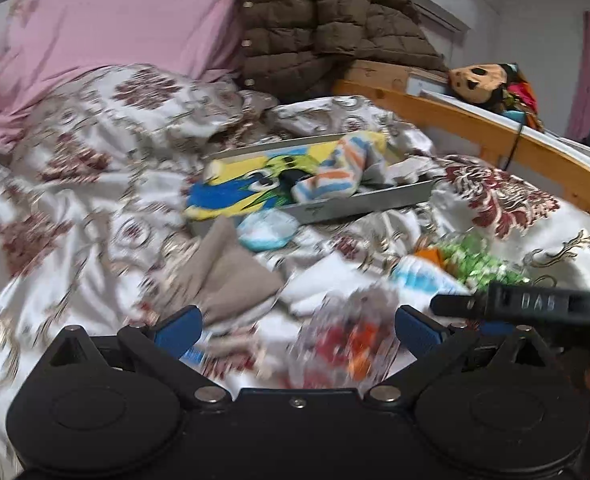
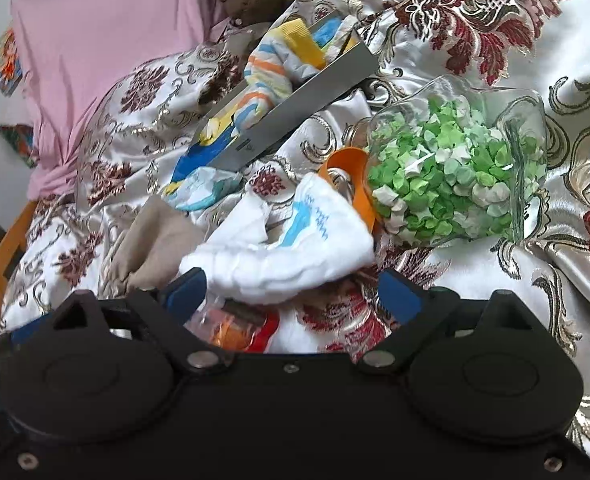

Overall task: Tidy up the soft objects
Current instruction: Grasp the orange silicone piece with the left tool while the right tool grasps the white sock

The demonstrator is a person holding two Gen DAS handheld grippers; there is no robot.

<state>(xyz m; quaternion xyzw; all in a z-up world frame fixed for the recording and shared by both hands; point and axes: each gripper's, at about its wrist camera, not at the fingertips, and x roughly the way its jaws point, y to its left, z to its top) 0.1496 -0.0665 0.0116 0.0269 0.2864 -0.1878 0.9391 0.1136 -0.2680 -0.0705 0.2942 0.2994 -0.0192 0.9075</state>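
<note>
1. Satin bedspread (image 1: 95,152) in white with dark red flowers fills the left wrist view, which is blurred. The left gripper (image 1: 297,330) hangs over it with its blue-padded jaws wide apart and nothing between the pads; a blurred clear packet with red and orange contents (image 1: 347,348) lies on the cover below the gap.
2. Farther up the bed sits a grey metal tray (image 1: 359,200), holding a yellow, blue and green cloth (image 1: 247,184) and a striped sock (image 1: 335,176) in orange, blue and white. A small pale blue and white piece (image 1: 267,230) lies just outside the tray's near edge, and a beige cloth (image 1: 223,268) lies nearer the gripper.
3. At the right edge a black part of the right gripper (image 1: 535,304) reaches in, close to a clear bag of green paper bits (image 1: 475,260). A pink sheet (image 1: 115,20) and a brown quilted jacket (image 1: 327,20) stand at the back.
4. In the right wrist view, the right gripper (image 2: 293,294) is spread wide and holds nothing. A white sock with blue marks (image 2: 287,248) lies crumpled on the bedspread (image 2: 495,280) just ahead of the fingertips, its near edge close to the left pad; I cannot tell if it touches.
5. Beyond the sock, the bag of green paper bits (image 2: 455,172) rests on the cover to the right, with an orange piece (image 2: 351,176) at its mouth. The tray (image 2: 307,100) stands tilted up to the left with the striped sock (image 2: 267,76) inside, and the beige cloth (image 2: 163,240) lies to the left.
</note>
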